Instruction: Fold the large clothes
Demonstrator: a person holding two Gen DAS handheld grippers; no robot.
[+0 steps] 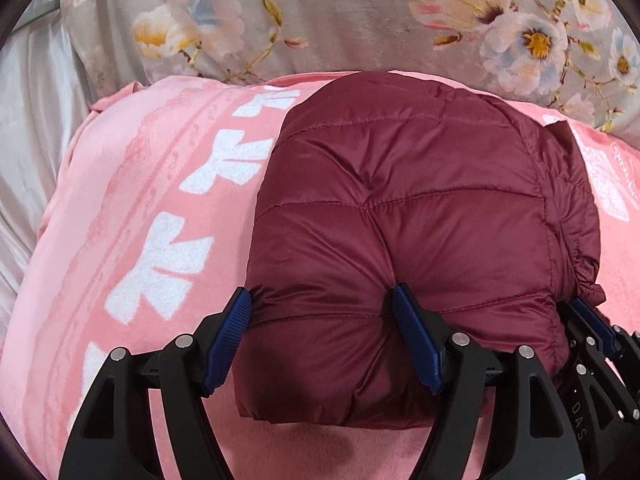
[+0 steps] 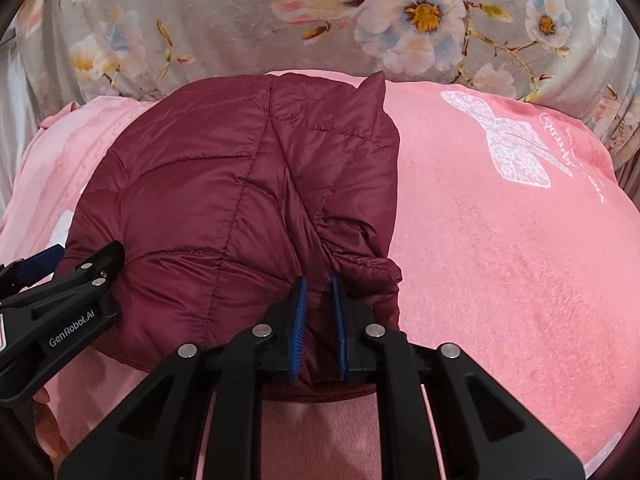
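Observation:
A maroon quilted puffer jacket (image 1: 404, 200) lies folded into a compact bundle on a pink blanket (image 1: 140, 208); it also shows in the right wrist view (image 2: 224, 200). My left gripper (image 1: 324, 304) has its jaws wide apart, and the jacket's near left edge bulges between the blue pads. My right gripper (image 2: 319, 284) is shut on the jacket's near right edge, a thin fold pinched between its blue pads. The right gripper shows at the right edge of the left wrist view (image 1: 592, 320), and the left gripper at the left edge of the right wrist view (image 2: 60, 280).
The pink blanket (image 2: 500, 240) with white bow prints covers the bed. A grey floral quilt (image 1: 340, 12) is bunched along the far side, also in the right wrist view (image 2: 240, 20). Pale sheet (image 1: 28, 120) lies at the left.

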